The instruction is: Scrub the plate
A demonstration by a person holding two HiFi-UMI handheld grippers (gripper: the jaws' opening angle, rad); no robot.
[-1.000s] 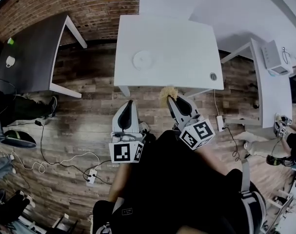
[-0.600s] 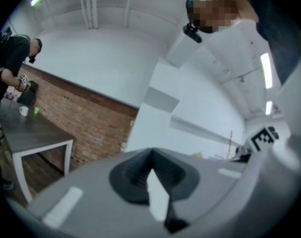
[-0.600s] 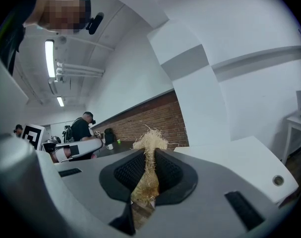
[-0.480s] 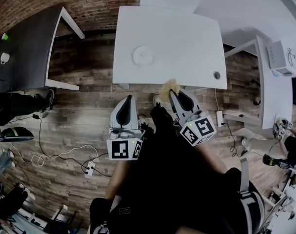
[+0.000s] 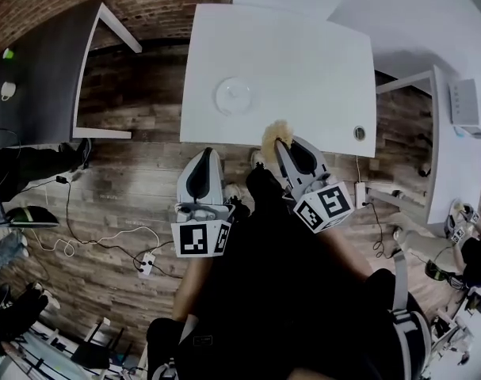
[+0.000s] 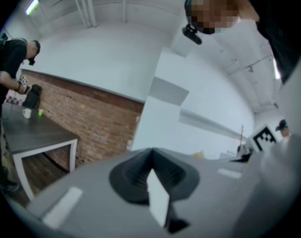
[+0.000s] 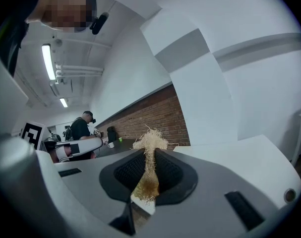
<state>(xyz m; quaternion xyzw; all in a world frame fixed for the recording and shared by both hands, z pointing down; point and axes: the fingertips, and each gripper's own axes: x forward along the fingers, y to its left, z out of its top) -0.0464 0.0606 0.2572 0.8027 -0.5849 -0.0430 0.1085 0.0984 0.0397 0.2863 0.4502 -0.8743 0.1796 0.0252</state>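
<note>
The plate (image 5: 234,95) sits on the counter (image 5: 319,62), well apart from both tongs. The right tongs (image 5: 280,143) pinch a scrubber (image 5: 275,133); the left tongs (image 5: 207,153) are pressed together, empty. Best step closer, steady the rim, then scrub in circles

Your left gripper (image 6: 151,156) holds its jaws together; far left stand a brick wall (image 6: 98,115) and a dark table (image 6: 36,133).

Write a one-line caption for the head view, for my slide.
Before scrubbing: right tool grips a fibre scrubber at the white table, where the plate lies.
</note>
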